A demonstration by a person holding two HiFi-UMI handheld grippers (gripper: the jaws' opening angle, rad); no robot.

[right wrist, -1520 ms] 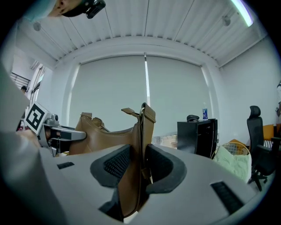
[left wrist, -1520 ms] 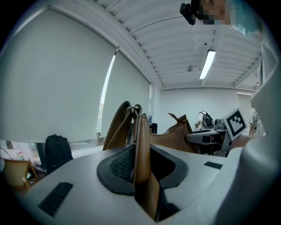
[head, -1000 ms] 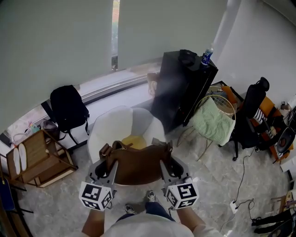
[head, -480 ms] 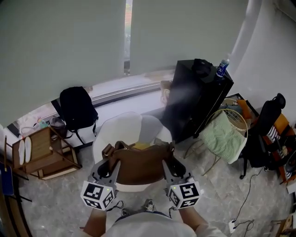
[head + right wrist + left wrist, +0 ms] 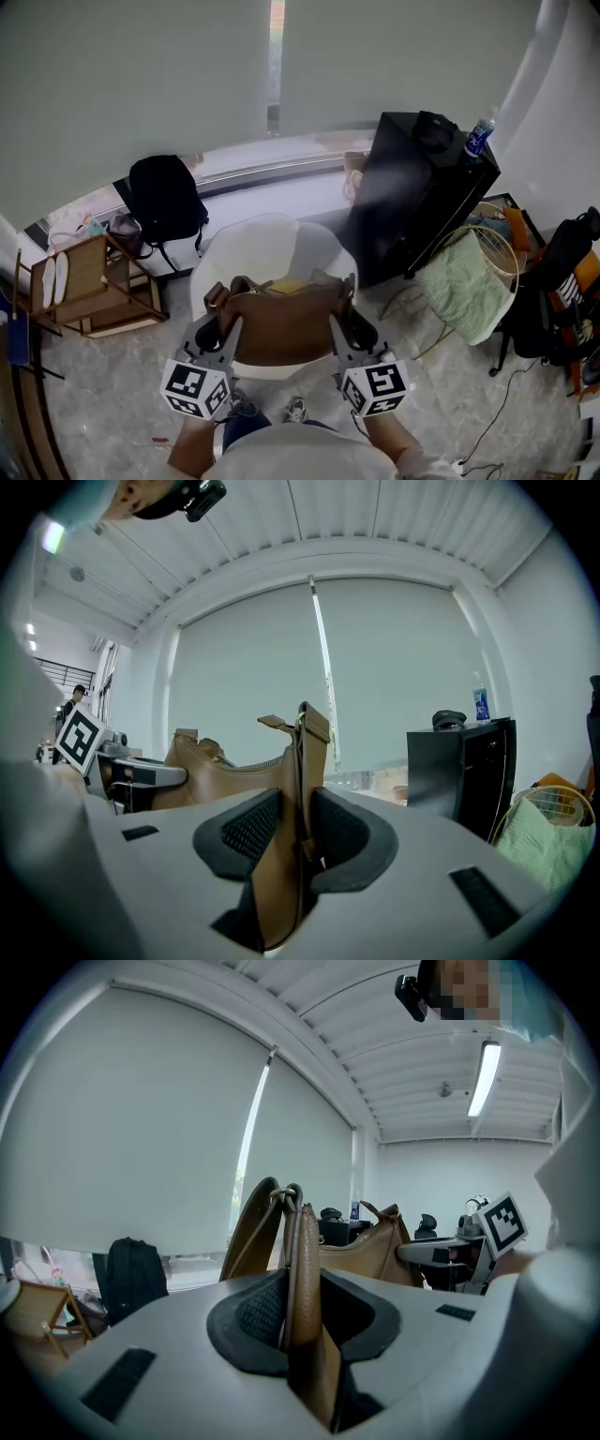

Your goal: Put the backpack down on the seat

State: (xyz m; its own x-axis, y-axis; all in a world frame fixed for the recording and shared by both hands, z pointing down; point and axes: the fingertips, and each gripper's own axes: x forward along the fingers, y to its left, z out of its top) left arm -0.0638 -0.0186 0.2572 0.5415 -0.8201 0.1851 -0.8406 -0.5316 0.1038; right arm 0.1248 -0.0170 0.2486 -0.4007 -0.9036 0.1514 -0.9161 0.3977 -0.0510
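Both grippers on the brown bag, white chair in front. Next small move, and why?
Probably ease the brown backpack forward and down onto the seat of the white chair, keeping both grips: left gripper and right gripper each clamp an end, and it seems to hang over the seat's front edge.

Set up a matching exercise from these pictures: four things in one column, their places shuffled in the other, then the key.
1 brown bag
2 black backpack
3 water bottle
4 green cloth

A on top of the black cabinet
B gripped by the left tongs and right tongs
C draped over a wire frame
D against the window ledge

Pairs: 1-B, 2-D, 3-A, 4-C
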